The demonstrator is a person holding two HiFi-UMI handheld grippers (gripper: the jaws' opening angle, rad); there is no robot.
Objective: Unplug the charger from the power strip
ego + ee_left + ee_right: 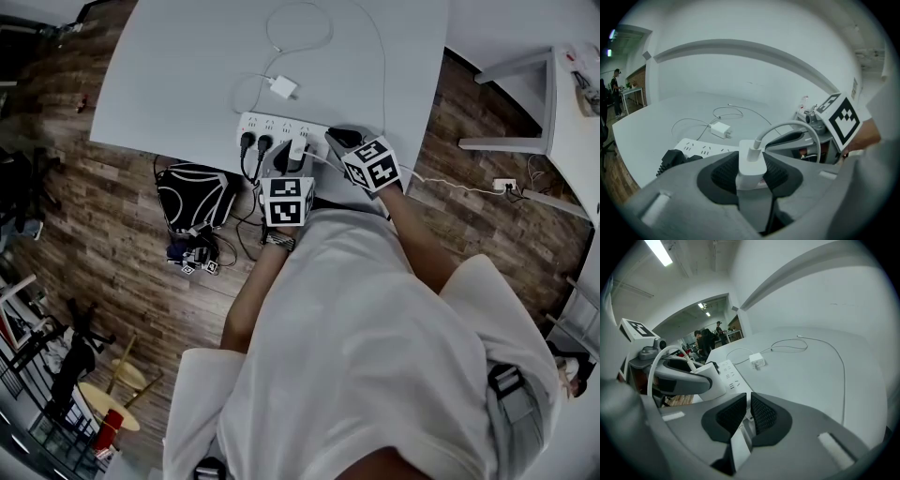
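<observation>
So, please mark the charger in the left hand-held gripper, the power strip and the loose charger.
charger [751, 165]: left gripper view, middle of its body.
power strip [703, 148]: left gripper view, its socket face.
loose charger [721, 130]: left gripper view, its white body.

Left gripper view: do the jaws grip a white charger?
Yes, the left gripper has its dark pads pressed on both sides of the white charger, whose cable arches away to the right.
</observation>
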